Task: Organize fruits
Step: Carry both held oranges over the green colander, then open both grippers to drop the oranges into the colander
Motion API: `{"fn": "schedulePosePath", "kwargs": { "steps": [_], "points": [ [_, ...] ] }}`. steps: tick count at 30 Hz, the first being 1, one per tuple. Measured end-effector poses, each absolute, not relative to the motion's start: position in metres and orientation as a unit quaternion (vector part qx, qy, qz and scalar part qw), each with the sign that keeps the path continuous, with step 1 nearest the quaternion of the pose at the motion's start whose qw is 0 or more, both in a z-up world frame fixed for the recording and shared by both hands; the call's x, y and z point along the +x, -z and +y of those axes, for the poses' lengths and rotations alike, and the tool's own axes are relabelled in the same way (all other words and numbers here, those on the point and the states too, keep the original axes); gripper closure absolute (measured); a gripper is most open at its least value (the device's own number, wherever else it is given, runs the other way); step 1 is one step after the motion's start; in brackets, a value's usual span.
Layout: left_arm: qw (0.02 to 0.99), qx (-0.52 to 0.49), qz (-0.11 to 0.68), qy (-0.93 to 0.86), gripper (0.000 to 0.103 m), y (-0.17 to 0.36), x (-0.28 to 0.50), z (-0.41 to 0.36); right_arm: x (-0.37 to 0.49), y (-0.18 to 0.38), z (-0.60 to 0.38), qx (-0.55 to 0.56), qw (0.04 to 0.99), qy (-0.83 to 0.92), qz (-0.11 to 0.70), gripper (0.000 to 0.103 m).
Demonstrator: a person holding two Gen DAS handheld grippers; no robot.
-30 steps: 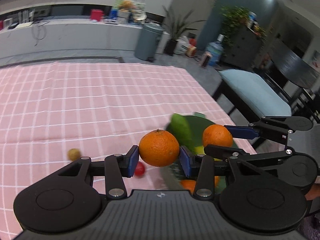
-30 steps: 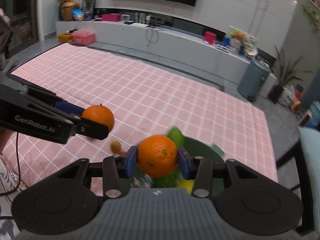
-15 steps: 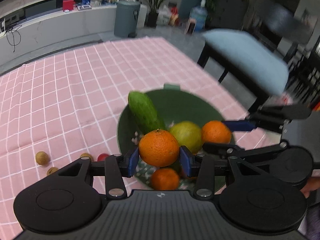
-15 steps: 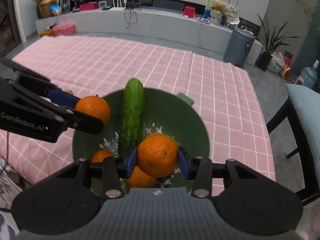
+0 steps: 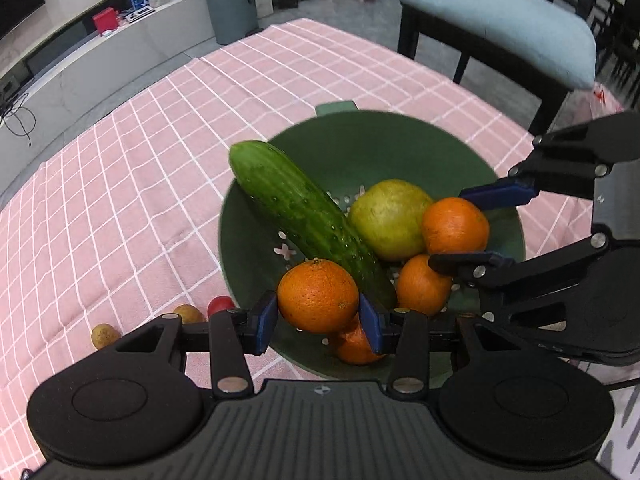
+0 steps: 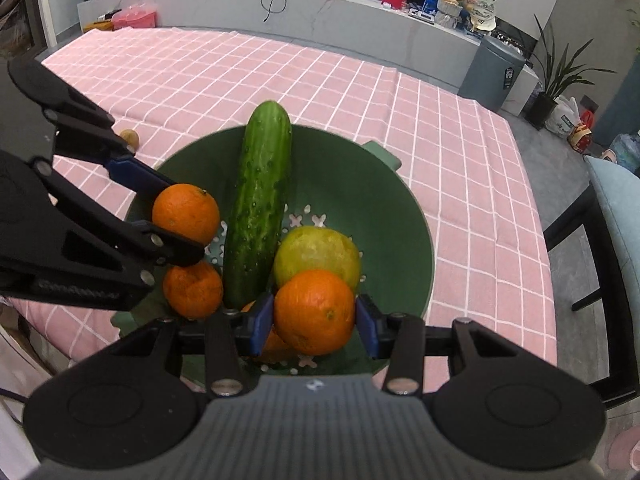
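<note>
A green colander bowl (image 5: 400, 136) (image 6: 400, 216) on the pink checked tablecloth holds a cucumber (image 5: 304, 216) (image 6: 260, 200), a yellow-green round fruit (image 5: 388, 220) (image 6: 316, 248) and loose oranges (image 5: 420, 284) (image 6: 192, 288). My left gripper (image 5: 318, 318) (image 6: 176, 216) is shut on an orange (image 5: 318, 296) (image 6: 186, 212) above the bowl's near-left side. My right gripper (image 6: 315, 324) (image 5: 464, 224) is shut on another orange (image 6: 314, 312) (image 5: 454, 226) above the bowl's right side.
Two small brown fruits (image 5: 105, 335) and a small red one (image 5: 221, 304) lie on the cloth left of the bowl. A chair with a light-blue cushion (image 5: 492, 20) stands beyond the table's right edge. A grey bin (image 6: 494, 72) is by the far counter.
Both grippers moved forward and down with their oranges, from beside the bowl to right above it. Their hold on the oranges is unchanged.
</note>
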State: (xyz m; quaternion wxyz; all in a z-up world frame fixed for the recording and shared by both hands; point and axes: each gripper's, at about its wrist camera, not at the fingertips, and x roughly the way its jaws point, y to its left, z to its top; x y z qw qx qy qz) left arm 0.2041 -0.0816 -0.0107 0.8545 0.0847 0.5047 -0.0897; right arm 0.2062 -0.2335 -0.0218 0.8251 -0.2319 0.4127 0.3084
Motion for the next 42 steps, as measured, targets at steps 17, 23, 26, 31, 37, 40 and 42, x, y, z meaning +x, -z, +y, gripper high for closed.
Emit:
{"fn": "schedulePosePath", "kwargs": {
  "steps": [17,23,26,31,37,40,42],
  "points": [
    [0.853,0.114,0.502,0.089,0.044,0.019,0.205,-0.091,0.205,0.025,-0.235,-0.233,0.824,-0.303,0.418,0.049],
    [0.862,0.114,0.487,0.088,0.041,0.010,0.199,-0.089,0.202,0.017,-0.236,-0.230,0.831,-0.299,0.408,0.044],
    [0.868,0.110,0.477,0.087,0.041,0.002,0.194,-0.086,0.196,0.011,-0.239,-0.226,0.839,-0.293,0.399,0.035],
    [0.881,0.074,0.459,0.090,0.041,-0.014,0.184,-0.074,0.188,0.000,-0.242,-0.213,0.851,-0.285,0.385,0.033],
    [0.895,0.052,0.436,0.084,0.041,-0.030,0.169,-0.056,0.177,-0.011,-0.237,-0.184,0.862,-0.294,0.369,0.033],
    [0.899,0.025,0.428,0.089,0.041,-0.037,0.162,-0.041,0.169,-0.016,-0.228,-0.176,0.864,-0.308,0.356,0.034],
    [0.903,0.010,0.420,0.088,0.041,-0.041,0.157,-0.030,0.166,-0.018,-0.221,-0.173,0.864,-0.317,0.349,0.034]
  ]
}}
